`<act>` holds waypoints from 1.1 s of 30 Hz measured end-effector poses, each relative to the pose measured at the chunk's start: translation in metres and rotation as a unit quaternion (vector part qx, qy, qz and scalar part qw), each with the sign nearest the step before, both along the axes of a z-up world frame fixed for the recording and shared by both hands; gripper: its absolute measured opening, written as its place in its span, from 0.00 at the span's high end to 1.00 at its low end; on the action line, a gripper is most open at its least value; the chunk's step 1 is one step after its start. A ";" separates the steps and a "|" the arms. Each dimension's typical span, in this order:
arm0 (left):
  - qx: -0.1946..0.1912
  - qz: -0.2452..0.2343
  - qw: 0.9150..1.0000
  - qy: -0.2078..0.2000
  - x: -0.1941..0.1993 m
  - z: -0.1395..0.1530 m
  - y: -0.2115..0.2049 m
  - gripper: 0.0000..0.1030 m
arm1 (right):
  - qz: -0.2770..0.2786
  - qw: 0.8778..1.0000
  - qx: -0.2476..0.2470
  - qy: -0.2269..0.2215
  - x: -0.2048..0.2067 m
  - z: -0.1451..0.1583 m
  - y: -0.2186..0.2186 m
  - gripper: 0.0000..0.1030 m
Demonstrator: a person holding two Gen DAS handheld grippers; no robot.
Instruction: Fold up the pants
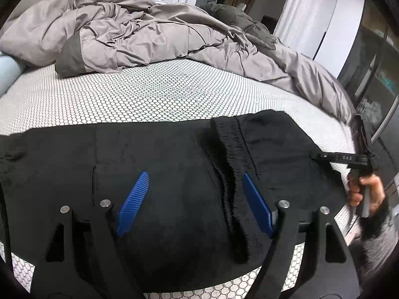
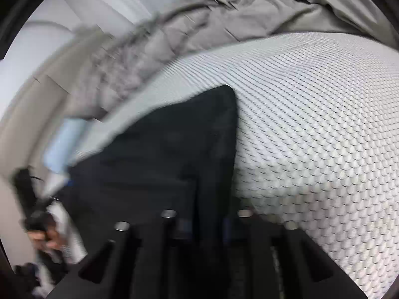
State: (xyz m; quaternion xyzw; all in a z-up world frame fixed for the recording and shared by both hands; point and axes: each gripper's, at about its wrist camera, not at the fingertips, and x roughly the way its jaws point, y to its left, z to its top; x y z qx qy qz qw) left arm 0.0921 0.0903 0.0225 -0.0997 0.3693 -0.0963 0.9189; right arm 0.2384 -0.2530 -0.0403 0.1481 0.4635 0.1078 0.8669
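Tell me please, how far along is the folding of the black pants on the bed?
Done: the black pants lie spread on the mattress, one end already turned over the middle. In hand: the right gripper seems closed on dark cloth, though that view is blurred; the left gripper is open above them. Left: the remaining folds.

Mattress point(image 1: 154, 92): white cover with a dark honeycomb pattern, spanning mid-frame. Grey duvet point(image 1: 139, 32): crumpled in a heap across the upper left and centre, trailing down the right edge of the bed. White curtains point(image 1: 296, 22) at upper right (partly cut off). Pale blue object point(image 1: 7, 69) at far left, unidentifiable.
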 end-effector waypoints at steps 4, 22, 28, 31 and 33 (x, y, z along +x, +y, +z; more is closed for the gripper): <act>0.014 -0.046 0.999 -0.015 -0.001 0.013 -0.028 0.26 | -0.031 0.999 -0.028 -0.032 -0.032 0.018 -0.015 0.66; 0.132 -0.223 0.966 0.018 -0.010 -0.039 -0.167 0.23 | 0.126 0.962 -0.235 -0.049 -0.096 -0.004 0.061 0.54; 0.135 -0.219 0.966 0.016 -0.010 -0.038 -0.166 0.22 | 0.093 0.984 -0.144 -0.046 -0.090 0.014 0.024 0.53; 0.135 -0.215 0.967 0.015 -0.012 -0.037 -0.161 0.22 | 0.062 0.996 -0.056 -0.032 -0.083 0.014 0.000 0.53; 0.129 -0.205 0.970 0.020 -0.013 -0.035 -0.154 0.22 | 0.040 0.999 -0.002 -0.021 -0.078 0.009 -0.014 0.53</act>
